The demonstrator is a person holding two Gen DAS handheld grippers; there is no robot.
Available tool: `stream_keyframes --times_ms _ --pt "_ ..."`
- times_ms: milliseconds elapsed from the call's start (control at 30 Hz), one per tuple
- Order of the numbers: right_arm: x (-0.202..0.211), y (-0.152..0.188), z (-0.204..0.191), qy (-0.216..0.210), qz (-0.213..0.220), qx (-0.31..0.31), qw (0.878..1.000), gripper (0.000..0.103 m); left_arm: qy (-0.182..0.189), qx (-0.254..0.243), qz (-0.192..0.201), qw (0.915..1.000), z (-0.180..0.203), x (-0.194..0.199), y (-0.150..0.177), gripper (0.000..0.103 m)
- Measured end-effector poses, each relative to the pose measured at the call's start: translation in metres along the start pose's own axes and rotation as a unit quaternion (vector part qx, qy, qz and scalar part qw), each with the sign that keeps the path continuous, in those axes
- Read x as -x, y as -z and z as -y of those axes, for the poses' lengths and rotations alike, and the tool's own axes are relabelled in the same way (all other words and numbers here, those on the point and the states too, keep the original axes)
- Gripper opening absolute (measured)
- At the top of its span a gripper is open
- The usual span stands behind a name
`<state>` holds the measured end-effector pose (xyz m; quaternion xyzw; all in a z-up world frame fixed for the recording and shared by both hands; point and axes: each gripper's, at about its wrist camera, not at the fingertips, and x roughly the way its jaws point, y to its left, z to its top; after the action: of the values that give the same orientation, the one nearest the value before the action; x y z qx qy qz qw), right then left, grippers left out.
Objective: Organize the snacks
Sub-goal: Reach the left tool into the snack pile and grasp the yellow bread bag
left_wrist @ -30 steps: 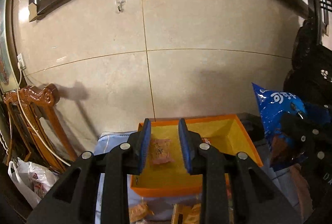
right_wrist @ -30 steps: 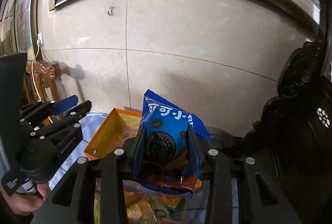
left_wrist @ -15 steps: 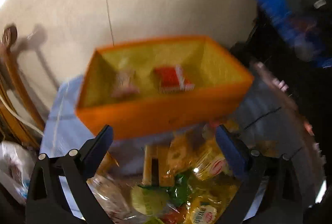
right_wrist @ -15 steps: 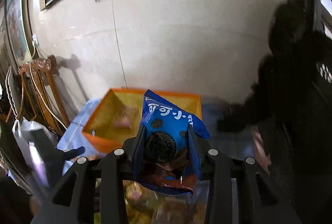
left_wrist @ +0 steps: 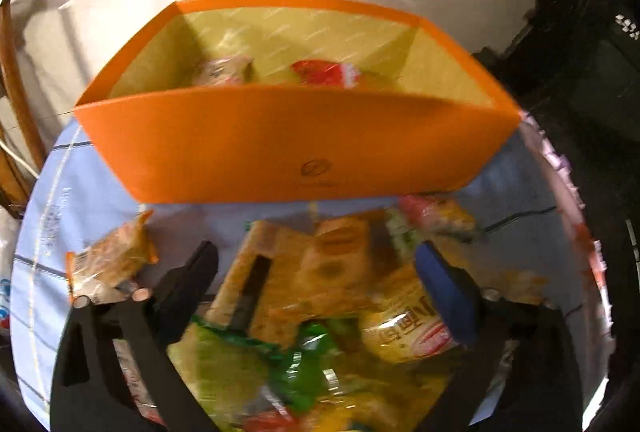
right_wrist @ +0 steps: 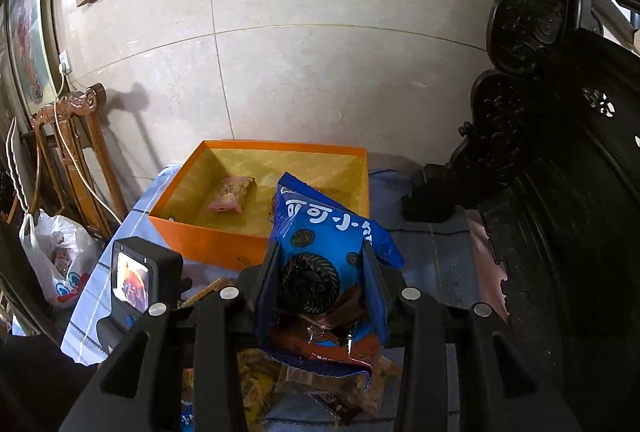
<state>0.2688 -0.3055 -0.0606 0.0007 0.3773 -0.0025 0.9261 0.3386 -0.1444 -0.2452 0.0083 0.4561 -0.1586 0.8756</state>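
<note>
An orange box (left_wrist: 248, 140) with a yellow lining stands on the table by the wall; it also shows in the right wrist view (right_wrist: 208, 234). It holds a pink packet (right_wrist: 230, 194) and a red packet (left_wrist: 324, 72). My left gripper (left_wrist: 316, 264) is open, low over a heap of snack packets (left_wrist: 320, 272) in front of the box. My right gripper (right_wrist: 320, 264) is shut on a blue cookie bag (right_wrist: 324, 252), held above the table in front of the box.
A light blue cloth (left_wrist: 52, 216) covers the table. A loose orange packet (left_wrist: 112, 260) lies at the left. Dark carved furniture (right_wrist: 560, 172) stands at the right. A wooden chair (right_wrist: 76, 152) and a white plastic bag (right_wrist: 56, 256) are at the left.
My left gripper opened and dropped from above the box to the snack heap in front of it. My right gripper kept the blue bag and now faces the box more squarely.
</note>
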Motion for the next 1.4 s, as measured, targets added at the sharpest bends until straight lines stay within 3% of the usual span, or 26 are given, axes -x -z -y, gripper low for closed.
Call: stream_keyframes --times_ms 100,200,233,300,367,400,433,467,667,900,933,1000,1033,1067,1200,1233,1267,1300,1333,1367,1400 --pt "0.001 0.001 0.001 -0.001 -0.001 -0.003 1.000 0.039 -0.016 -0.030 -0.027 0.9991 0.008 -0.013 -0.002 0.099" --pt "0.003 0.001 0.004 0.000 0.000 -0.004 1.000 0.039 -0.032 -0.020 -0.055 0.9977 0.003 -0.028 0.005 0.098" --pt "0.003 0.001 0.005 0.001 0.000 -0.005 1.000 0.039 -0.018 -0.017 -0.059 0.9979 0.002 -0.029 0.009 0.081" --pt "0.003 0.001 0.008 0.002 -0.001 -0.010 1.000 0.039 -0.021 -0.040 -0.043 0.9980 0.006 -0.025 0.013 0.078" --pt "0.001 0.002 0.010 0.001 -0.002 -0.014 1.000 0.039 -0.016 -0.055 -0.014 0.9983 0.011 -0.013 0.017 0.052" --pt "0.001 0.002 0.011 0.001 -0.002 -0.015 1.000 0.039 -0.007 -0.052 -0.005 0.9986 0.011 -0.007 0.016 0.049" --pt "0.000 0.003 0.010 0.000 -0.003 -0.014 1.000 0.039 0.000 -0.048 -0.002 0.9988 0.011 -0.004 0.015 0.032" --pt "0.000 0.004 0.010 0.000 -0.003 -0.012 1.000 0.039 0.012 -0.050 -0.007 0.9987 0.011 -0.004 0.014 0.028" --pt "-0.003 0.006 0.007 -0.004 -0.007 -0.011 1.000 0.039 0.056 -0.030 -0.013 0.9979 -0.003 0.000 0.014 0.024" --pt "-0.001 0.010 0.005 -0.006 -0.008 -0.008 1.000 0.039 0.079 -0.030 -0.016 0.9963 -0.010 0.003 0.007 0.022" --pt "-0.001 0.010 0.004 -0.006 -0.009 -0.006 1.000 0.039 0.084 -0.033 -0.036 0.9952 -0.008 -0.004 0.008 0.023" --pt "-0.001 0.010 0.004 -0.005 -0.010 -0.006 1.000 0.039 0.064 -0.039 -0.056 0.9956 -0.003 -0.016 0.010 0.047" --pt "-0.001 0.010 0.005 -0.005 -0.010 -0.007 1.000 0.039 0.040 -0.031 -0.054 0.9972 -0.004 -0.019 0.008 0.082" --pt "-0.001 0.010 0.005 -0.004 -0.010 -0.007 1.000 0.039 0.034 -0.015 -0.050 0.9981 -0.007 -0.021 0.006 0.099" --pt "0.000 0.013 0.006 0.000 -0.014 -0.002 1.000 0.039 0.043 0.021 -0.099 0.9940 -0.011 -0.045 0.003 0.099" --pt "0.000 0.014 0.006 0.002 -0.014 -0.002 1.000 0.039 0.049 0.018 -0.087 0.9948 -0.010 -0.042 0.003 0.095" --pt "0.000 0.014 0.007 0.005 -0.014 -0.002 1.000 0.039 0.048 0.010 -0.079 0.9957 -0.008 -0.040 0.004 0.073" --pt "0.002 0.015 0.009 0.008 -0.013 -0.004 1.000 0.039 0.038 -0.002 -0.071 0.9967 -0.006 -0.037 0.005 0.057" --pt "0.002 0.015 0.011 0.009 -0.013 -0.005 1.000 0.039 0.041 -0.002 -0.068 0.9969 -0.007 -0.035 0.006 0.028" --pt "0.002 0.015 0.013 0.010 -0.014 -0.008 1.000 0.039 0.044 0.004 -0.061 0.9972 -0.010 -0.032 0.006 0.016" --pt "0.001 0.016 0.014 0.010 -0.015 -0.011 1.000 0.039 0.047 0.006 -0.053 0.9975 -0.013 -0.029 0.004 0.010"
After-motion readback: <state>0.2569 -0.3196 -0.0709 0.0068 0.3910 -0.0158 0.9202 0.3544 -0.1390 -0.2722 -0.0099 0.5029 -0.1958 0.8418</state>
